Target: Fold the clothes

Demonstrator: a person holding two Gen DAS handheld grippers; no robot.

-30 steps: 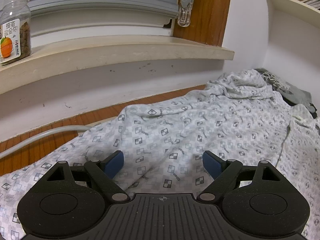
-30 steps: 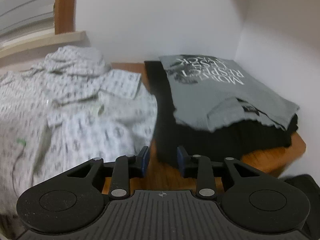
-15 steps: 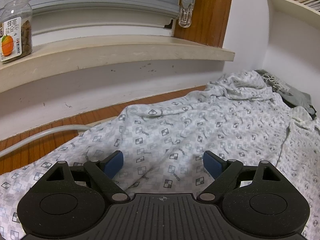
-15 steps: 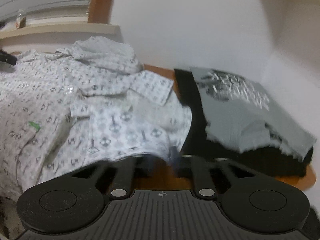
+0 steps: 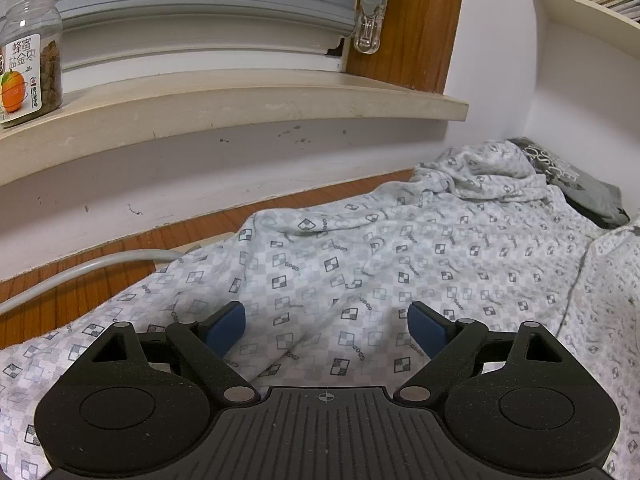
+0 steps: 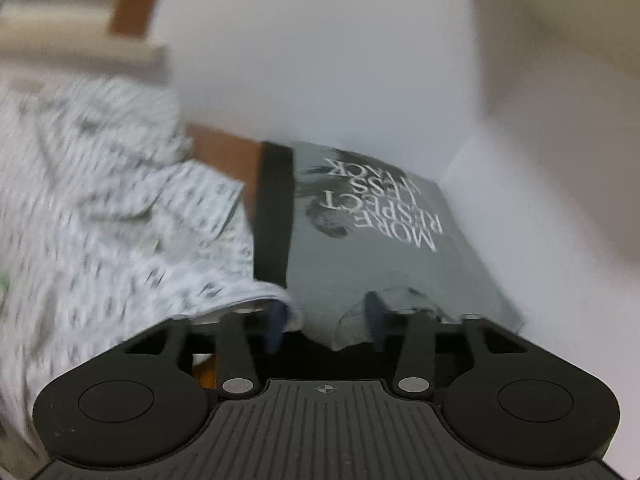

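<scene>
Swung rightward since a second ago, the right gripper (image 6: 324, 322) hovers over the folded grey T-shirt (image 6: 372, 240), jaws parted. Left gripper (image 5: 326, 324), jaws wide, hangs low over the crumpled checker-print shirt (image 5: 380, 260) spread across the wooden table (image 5: 80, 284).

You have three garments: one checked shirt (image 5: 400, 256), one grey tee (image 6: 384, 248) and one black garment (image 6: 272, 216) under it. One jar (image 5: 30, 52) stands on the sill (image 5: 240, 100), and one cable (image 5: 80, 272) lies on the desk (image 5: 80, 300).
</scene>
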